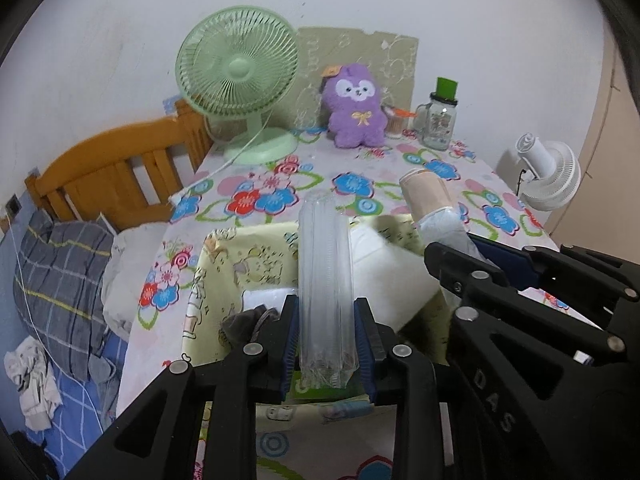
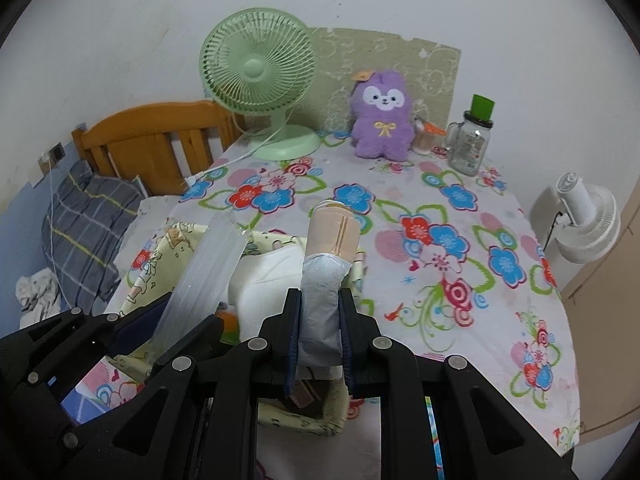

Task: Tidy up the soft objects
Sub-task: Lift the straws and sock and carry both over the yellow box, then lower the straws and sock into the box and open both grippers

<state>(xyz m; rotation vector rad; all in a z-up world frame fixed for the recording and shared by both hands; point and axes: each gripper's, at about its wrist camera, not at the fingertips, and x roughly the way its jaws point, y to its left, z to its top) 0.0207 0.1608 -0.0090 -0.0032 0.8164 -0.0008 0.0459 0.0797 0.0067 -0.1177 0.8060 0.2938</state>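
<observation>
My left gripper is shut on a clear plastic sleeve of stacked cups, which stands up between its blue pads. Beside it, my right gripper is shut on the bagged end of a peach cup stack. Both hang over a yellow printed fabric basket holding white soft items and a dark cloth. In the right wrist view the left gripper and its clear sleeve lean at lower left. A purple plush toy sits upright at the table's far side.
The flowered tablecloth spreads to the right of the basket. A green desk fan and a glass jar with a green lid flank the plush. A white fan stands off the right edge. A wooden headboard and plaid pillow lie left.
</observation>
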